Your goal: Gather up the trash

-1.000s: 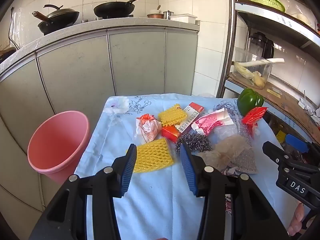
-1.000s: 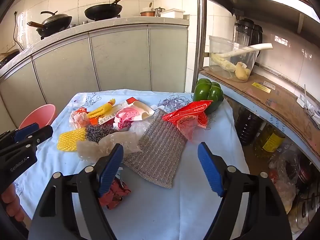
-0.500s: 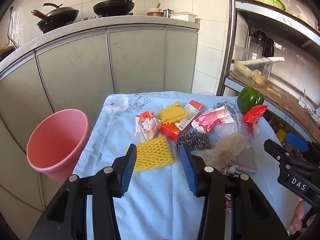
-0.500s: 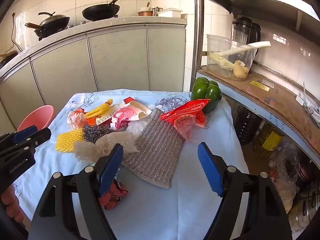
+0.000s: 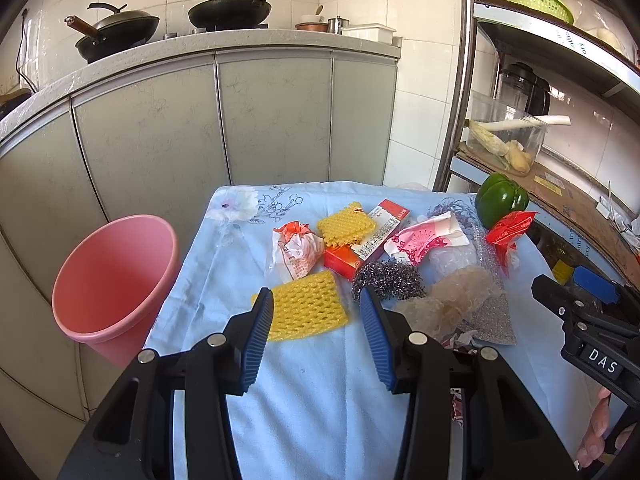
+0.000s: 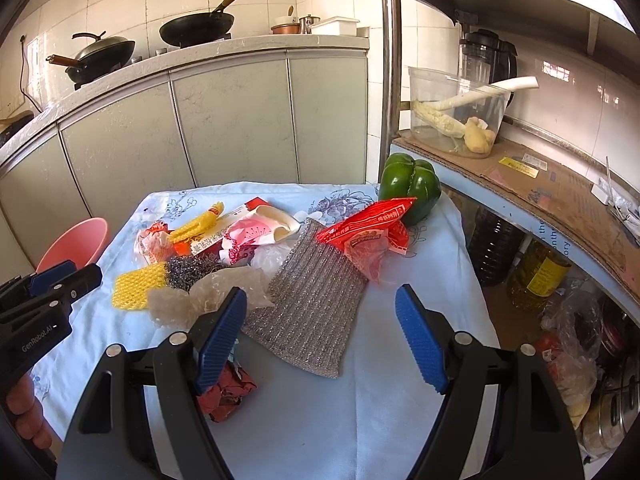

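Nothing looks collected yet: the pink bin (image 5: 114, 284) appears empty beside the table (image 5: 320, 400). Both the left gripper (image 5: 316, 330) and right gripper (image 6: 320, 332) hover released above wrappers, including a yellow foam net (image 5: 306, 312) and a red snack bag (image 6: 368, 232), all left on the cloth.

Very little is different from a second ago. The right gripper (image 6: 320, 332) sits a shade lower and nearer over the table (image 6: 360, 420), so the grey scouring cloth (image 6: 316, 304) and red wrapper (image 6: 368, 232) lie slightly higher in its view. No item of the litter has moved.
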`<action>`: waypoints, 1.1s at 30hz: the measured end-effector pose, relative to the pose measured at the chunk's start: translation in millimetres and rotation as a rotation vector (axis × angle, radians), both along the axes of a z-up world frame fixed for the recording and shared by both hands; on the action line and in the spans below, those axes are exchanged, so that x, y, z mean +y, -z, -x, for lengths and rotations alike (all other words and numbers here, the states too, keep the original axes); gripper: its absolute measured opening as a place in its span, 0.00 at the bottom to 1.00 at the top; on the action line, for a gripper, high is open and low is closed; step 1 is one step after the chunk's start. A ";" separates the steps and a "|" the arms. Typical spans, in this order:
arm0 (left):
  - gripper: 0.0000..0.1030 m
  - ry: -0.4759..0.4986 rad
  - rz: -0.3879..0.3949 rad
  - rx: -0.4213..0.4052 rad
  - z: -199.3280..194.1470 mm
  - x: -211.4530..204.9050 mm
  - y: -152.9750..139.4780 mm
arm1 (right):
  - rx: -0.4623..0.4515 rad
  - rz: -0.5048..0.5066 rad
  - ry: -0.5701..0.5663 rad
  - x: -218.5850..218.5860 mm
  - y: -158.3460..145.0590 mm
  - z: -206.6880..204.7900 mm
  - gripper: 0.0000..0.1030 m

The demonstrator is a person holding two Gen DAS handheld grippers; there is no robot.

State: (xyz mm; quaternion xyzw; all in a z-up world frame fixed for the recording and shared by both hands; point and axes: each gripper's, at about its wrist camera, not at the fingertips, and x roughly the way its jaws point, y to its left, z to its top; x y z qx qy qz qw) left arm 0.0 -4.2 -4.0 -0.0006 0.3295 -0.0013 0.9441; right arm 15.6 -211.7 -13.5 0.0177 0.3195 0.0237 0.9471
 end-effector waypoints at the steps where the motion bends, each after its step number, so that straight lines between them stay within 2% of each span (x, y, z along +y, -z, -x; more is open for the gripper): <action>1: 0.44 0.000 0.000 0.000 0.4 -1.0 0.3 | -0.001 0.002 0.000 1.0 -0.6 1.6 0.75; 7: 0.44 -0.004 0.006 0.007 -1.2 3.7 -1.0 | -0.002 0.010 -0.003 9.7 -6.0 15.5 0.75; 33: 0.44 -0.006 0.022 0.022 -1.9 10.0 2.7 | -0.005 0.015 -0.013 12.9 -4.9 15.3 0.75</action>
